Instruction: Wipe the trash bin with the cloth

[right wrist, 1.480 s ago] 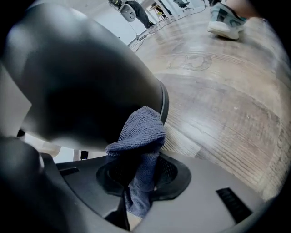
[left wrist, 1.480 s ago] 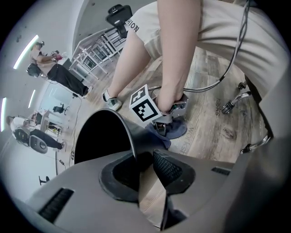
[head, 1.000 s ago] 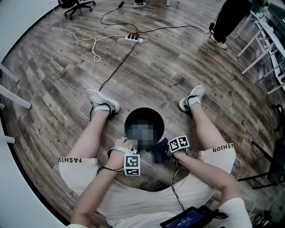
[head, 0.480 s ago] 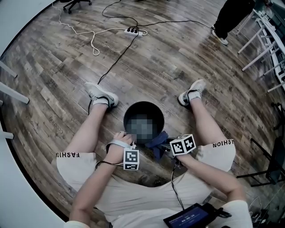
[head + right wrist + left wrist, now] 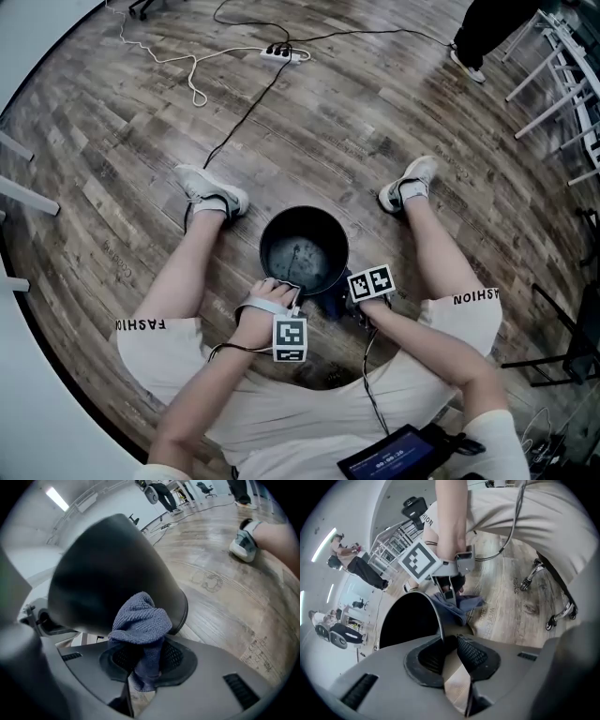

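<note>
A black round trash bin [image 5: 263, 246] stands on the wood floor between the person's legs. My left gripper [image 5: 290, 294] is at its near rim. In the left gripper view the thin rim [image 5: 439, 623] runs between the jaws [image 5: 449, 642], which have just been closing and now pinch it. My right gripper [image 5: 345, 304] is shut on a blue-grey cloth [image 5: 140, 620]. The bunched cloth lies against the bin's outer wall [image 5: 108, 569] on the near right side. The cloth [image 5: 461, 605] and the right gripper [image 5: 450, 594] also show from the left gripper view.
The person's two shoes [image 5: 212, 196] [image 5: 405, 184] flank the bin. A power strip with cables [image 5: 281, 53] lies farther out on the floor. White frames [image 5: 562, 66] and another person's legs [image 5: 478, 37] are at the far right. Chair castors [image 5: 558, 613] stand close behind.
The left gripper has shifted slightly right and onto the bin's near rim. The right gripper with the cloth swung out to the right, then came back in against the bin's side.
</note>
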Motion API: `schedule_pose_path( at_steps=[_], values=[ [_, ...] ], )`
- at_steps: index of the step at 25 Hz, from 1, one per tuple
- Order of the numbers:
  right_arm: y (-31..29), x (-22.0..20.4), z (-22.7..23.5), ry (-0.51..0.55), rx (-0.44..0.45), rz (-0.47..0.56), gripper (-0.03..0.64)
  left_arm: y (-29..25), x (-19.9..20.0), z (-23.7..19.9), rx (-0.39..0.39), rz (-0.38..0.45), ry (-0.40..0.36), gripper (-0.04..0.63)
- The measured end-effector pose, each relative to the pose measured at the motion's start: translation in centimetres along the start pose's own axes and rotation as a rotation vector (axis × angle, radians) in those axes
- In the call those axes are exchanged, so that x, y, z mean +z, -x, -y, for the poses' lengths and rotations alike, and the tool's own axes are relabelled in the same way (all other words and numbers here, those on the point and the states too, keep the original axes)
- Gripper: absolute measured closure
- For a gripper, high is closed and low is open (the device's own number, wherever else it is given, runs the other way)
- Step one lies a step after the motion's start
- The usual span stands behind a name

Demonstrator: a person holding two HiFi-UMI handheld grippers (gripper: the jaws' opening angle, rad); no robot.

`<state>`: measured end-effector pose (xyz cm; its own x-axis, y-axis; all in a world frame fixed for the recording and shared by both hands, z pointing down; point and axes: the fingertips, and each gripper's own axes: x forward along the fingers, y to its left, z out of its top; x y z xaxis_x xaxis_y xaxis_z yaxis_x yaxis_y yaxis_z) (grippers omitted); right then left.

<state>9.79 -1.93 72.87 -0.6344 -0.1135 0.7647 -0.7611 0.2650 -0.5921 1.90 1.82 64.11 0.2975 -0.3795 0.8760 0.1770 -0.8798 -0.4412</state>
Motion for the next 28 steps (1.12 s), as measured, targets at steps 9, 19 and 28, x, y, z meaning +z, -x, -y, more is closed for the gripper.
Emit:
schedule_pose_path(
  at_steps=[9, 19, 28],
  values=[
    [-7.7, -1.7, 7.3, -0.053, -0.096, -0.029, 0.529, -0.6, 1.3, -0.6, -0.014, -0.018, 0.125, 0.511],
    [-6.1, -1.3, 5.7, -0.141, -0.079, 0.019, 0.531, -0.2, 1.4, -1.5, 0.031, 0.013, 0.193, 0.472],
    [4.9, 0.3, -2.9, -0.036, 0.038, 0.085, 0.531, 0.2, -4.4, -1.1, -0.011, -0.040, 0.057, 0.414]
  ],
)
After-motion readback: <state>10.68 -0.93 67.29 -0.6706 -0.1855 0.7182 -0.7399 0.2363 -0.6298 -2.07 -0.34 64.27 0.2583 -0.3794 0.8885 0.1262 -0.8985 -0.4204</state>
